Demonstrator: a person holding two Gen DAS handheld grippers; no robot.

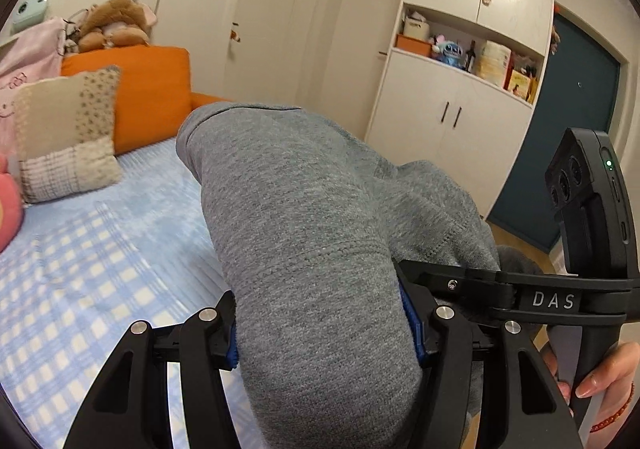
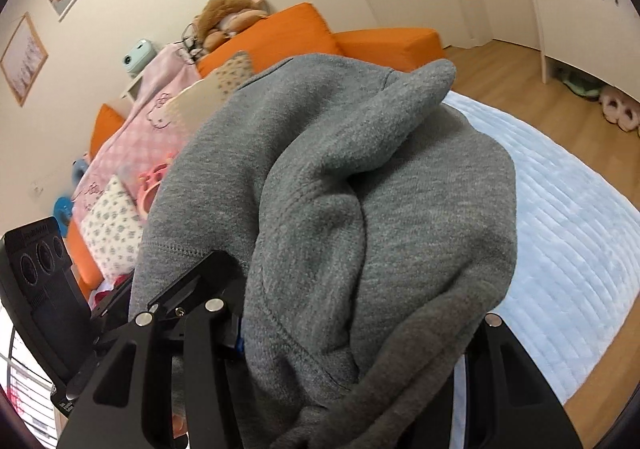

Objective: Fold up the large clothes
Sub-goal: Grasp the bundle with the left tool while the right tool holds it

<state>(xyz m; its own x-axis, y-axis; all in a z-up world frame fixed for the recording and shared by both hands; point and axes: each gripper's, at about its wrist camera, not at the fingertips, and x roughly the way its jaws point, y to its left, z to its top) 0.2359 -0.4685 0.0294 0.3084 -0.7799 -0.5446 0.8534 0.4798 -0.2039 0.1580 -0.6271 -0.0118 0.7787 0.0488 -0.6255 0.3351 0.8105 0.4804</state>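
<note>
Aloft: you hold the grey sweatshirt [image 1: 304,217] over the bed cover [image 1: 104,249].
L gripper [image 1: 324,333] & R gripper [image 2: 352,345] both clamp bunched fabric, likely to spread it flat before folding.

Sweatshirt [image 2: 360,209] hides right gripper [image 2: 352,333] fingertips & most of bed [image 2: 560,229]. Left gripper [image 1: 324,333] pads mostly buried in cloth. Hand [image 1: 600,389] cut off by edge.

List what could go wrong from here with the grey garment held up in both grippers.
1. The grey garment is bunched thickly in the left gripper and right gripper; hidden layers could end up in a crooked fold.
2. Loose fabric draped over the right gripper could snag on release.
3. The patchwork pillow lies on the blue blanket, limiting laying room.
</note>
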